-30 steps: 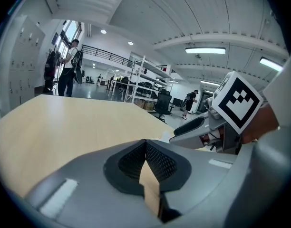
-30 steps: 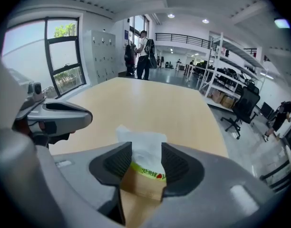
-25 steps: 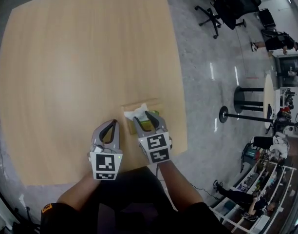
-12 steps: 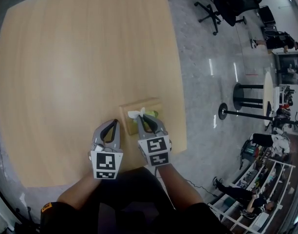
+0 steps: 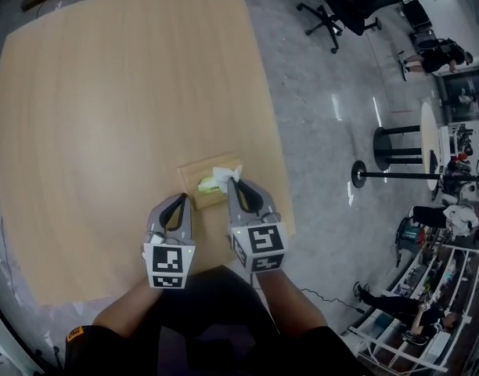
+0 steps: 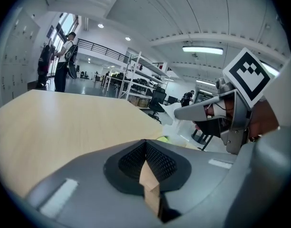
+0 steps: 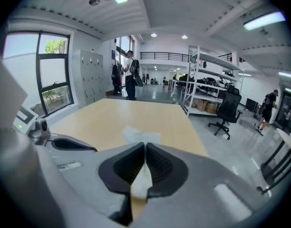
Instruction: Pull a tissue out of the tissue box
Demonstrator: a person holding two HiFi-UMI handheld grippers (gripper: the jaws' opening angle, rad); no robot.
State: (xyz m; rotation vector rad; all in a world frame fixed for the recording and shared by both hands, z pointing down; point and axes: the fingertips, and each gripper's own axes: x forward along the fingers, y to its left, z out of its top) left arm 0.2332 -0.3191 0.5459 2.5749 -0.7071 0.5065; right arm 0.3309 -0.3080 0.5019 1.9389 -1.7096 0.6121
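Observation:
A light wooden tissue box (image 5: 208, 183) with a green opening lies near the table's (image 5: 106, 92) right front edge. A white tissue (image 5: 223, 176) stands up out of it. My right gripper (image 5: 235, 182) has just been closing and is shut on the tissue (image 7: 141, 137), which shows pinched between the pads and fanning out above them. My left gripper (image 5: 182, 199) is shut on nothing, just left of the box's near corner. In the left gripper view the joined jaws (image 6: 145, 144) point over the table, with the right gripper (image 6: 217, 110) at the right.
The table's right edge runs close beside the box, with grey floor beyond. An office chair (image 5: 341, 6) and a round black stand base (image 5: 394, 143) are out on the floor. Shelves and people stand at the far right.
The right gripper's jaws went from wide open around the tissue to shut on it, then rose and drew the tissue up. The left gripper has barely shifted.

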